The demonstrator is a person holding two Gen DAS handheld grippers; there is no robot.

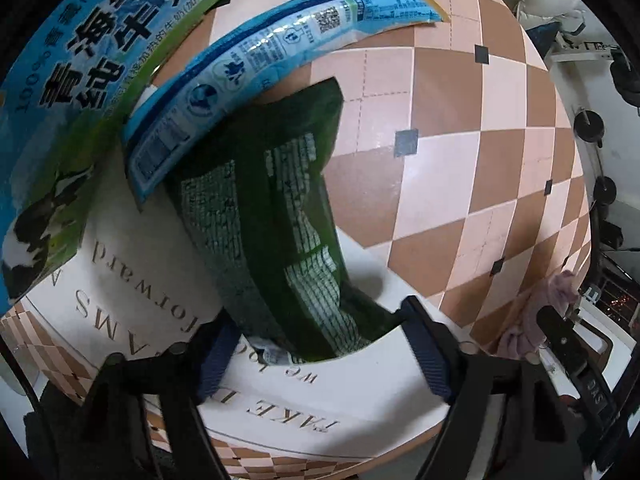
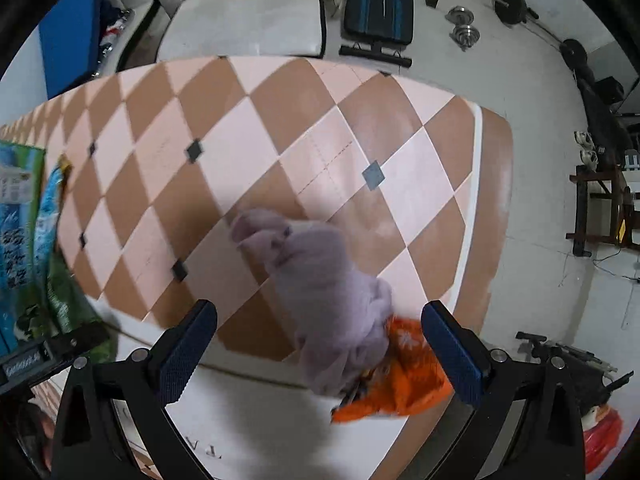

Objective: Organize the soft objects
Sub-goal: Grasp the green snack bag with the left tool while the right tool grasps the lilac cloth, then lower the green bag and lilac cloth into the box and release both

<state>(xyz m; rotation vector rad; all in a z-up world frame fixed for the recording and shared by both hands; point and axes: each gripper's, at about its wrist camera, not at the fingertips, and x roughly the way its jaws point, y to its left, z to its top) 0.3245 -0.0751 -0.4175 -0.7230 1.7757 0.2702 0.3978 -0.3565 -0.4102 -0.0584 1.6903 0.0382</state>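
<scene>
Left gripper [image 1: 320,344] sits low over the white mat [image 1: 360,392] with grey lettering, at the near edge of the table. Its blue-padded fingers [image 1: 426,354] are spread wide; the lower end of a dark green snack bag [image 1: 288,220] lies between them, but the pads are apart from it on the right side and the left pad is partly hidden, so actual contact cannot be told. The green bag runs away from the gripper across the mat onto the checkered tablecloth [image 1: 460,160]. Its far end tucks under a long blue-and-white milk pouch [image 1: 256,64], which lies slanted across it. Further left, a blue-green milk carton box [image 1: 60,100] with a cow print overlaps the mat's left side.

Right gripper [image 2: 320,348] hovers near the mat's right part, jaws wide apart, holding nothing. Between and just beyond the fingers lies a crumpled lilac cloth [image 2: 324,280], stretching from the mat's edge out onto the tablecloth. Its near end rests on top of an orange snack packet [image 2: 400,380], which lies on the mat close to the right finger. The frame is slightly motion-blurred. Far left in this view the green bag, blue pouch and carton show along the table's left edge. Beyond the table's far edge: a white cushion [image 2: 248,16], a black weight bench [image 2: 380,4] and dumbbells [image 2: 464,28] on the floor.
</scene>
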